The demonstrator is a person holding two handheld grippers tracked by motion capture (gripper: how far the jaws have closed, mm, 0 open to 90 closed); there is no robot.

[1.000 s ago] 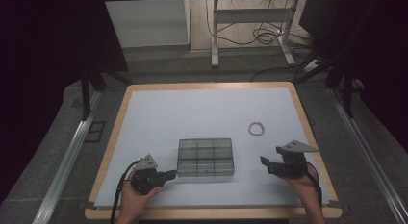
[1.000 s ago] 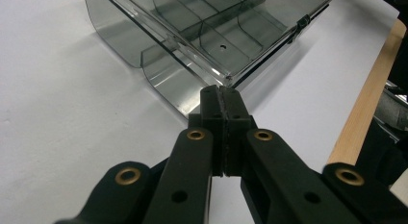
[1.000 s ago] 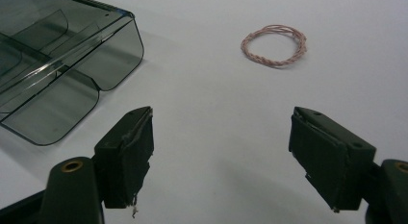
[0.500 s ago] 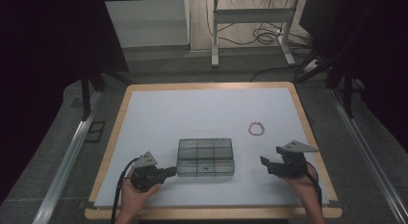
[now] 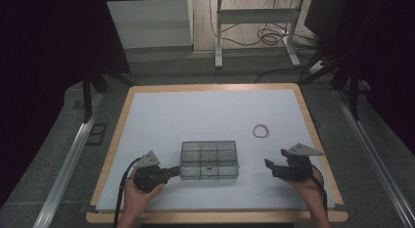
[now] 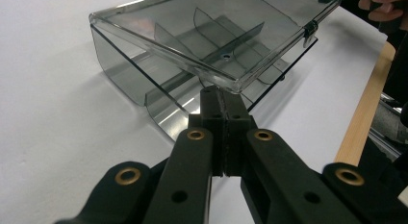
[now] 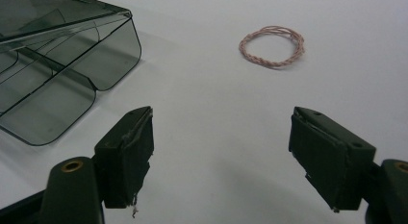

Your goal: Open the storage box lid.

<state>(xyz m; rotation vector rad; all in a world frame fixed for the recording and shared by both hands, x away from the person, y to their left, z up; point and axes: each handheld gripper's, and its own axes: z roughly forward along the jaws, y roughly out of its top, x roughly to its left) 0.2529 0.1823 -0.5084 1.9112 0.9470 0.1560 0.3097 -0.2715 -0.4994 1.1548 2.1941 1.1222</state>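
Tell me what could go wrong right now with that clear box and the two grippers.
The left gripper, shut, has its tips under the lid of the clear box. The lid is only propped, so it might slip off and drop shut. The light box could slide across the table, since the open right gripper isn't steadying it. The pink band lies apart.

The high view looks from above the person's side, forward and down, and takes in the whole table [image 5: 147,120] and the floor behind it. The left gripper view sits low and very near the clear box [image 6: 211,46], looking along closed jaws that touch the edge of its lid. The right gripper view is also low, looking over the white surface toward the pink ring [image 7: 272,40]. Both gripper views share the box [image 7: 53,65], and the high view also shows the box [image 5: 209,160] and the ring [image 5: 261,130].
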